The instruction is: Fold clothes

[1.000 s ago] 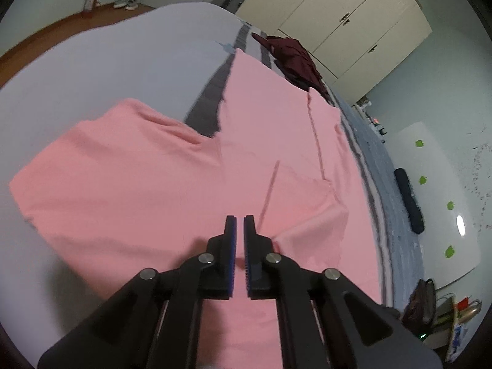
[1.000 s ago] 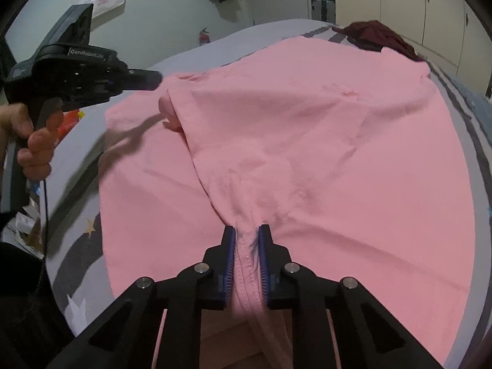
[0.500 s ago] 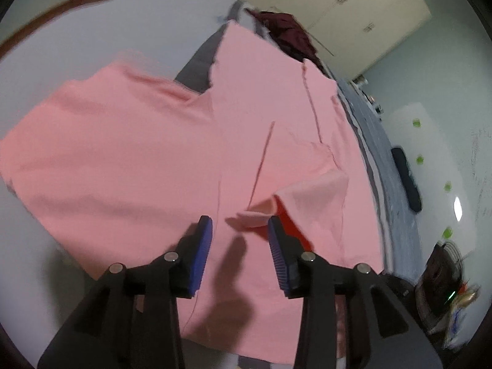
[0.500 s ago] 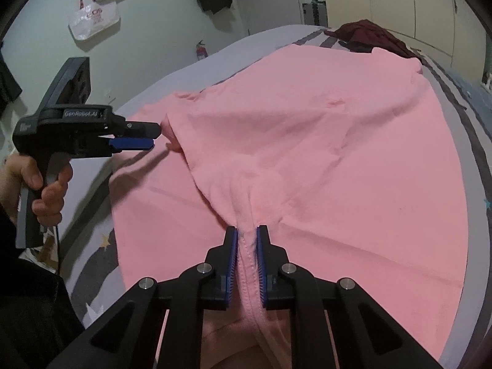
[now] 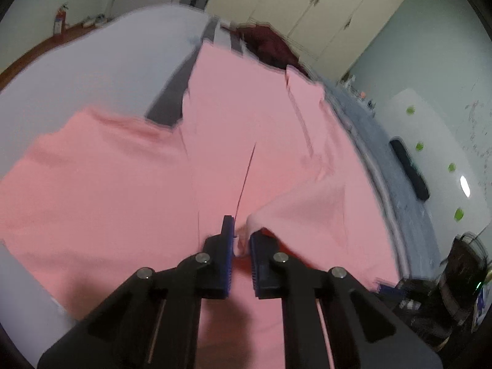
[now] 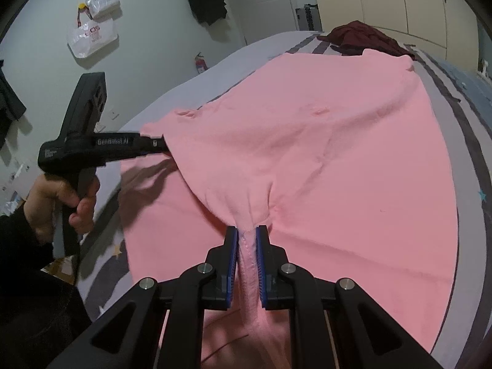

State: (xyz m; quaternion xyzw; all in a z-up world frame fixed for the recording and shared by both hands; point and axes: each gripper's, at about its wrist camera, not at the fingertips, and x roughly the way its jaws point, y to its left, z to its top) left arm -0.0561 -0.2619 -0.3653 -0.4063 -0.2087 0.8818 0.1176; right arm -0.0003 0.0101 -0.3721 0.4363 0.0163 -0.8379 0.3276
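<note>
A large pink garment (image 5: pixel 246 123) lies spread on the bed and also fills the right wrist view (image 6: pixel 323 153). My left gripper (image 5: pixel 241 240) is shut on a raised corner of the pink fabric; it shows in the right wrist view (image 6: pixel 161 144) pinching that corner at the left. My right gripper (image 6: pixel 247 240) is shut on a bunched edge of the same garment, lifted slightly, so a fold runs between the two grips.
A dark red garment (image 6: pixel 359 38) lies at the far end of the grey striped bed (image 6: pixel 190 89). Cream wardrobes (image 5: pixel 307 9) stand behind it. A fire extinguisher (image 6: pixel 200 63) and hanging bags (image 6: pixel 92 33) are by the wall. A black object (image 5: pixel 409 169) lies beside the bed.
My left gripper opened, moved to the raised fabric corner and closed on it. My right gripper kept its hold and lifted the edge slightly.
</note>
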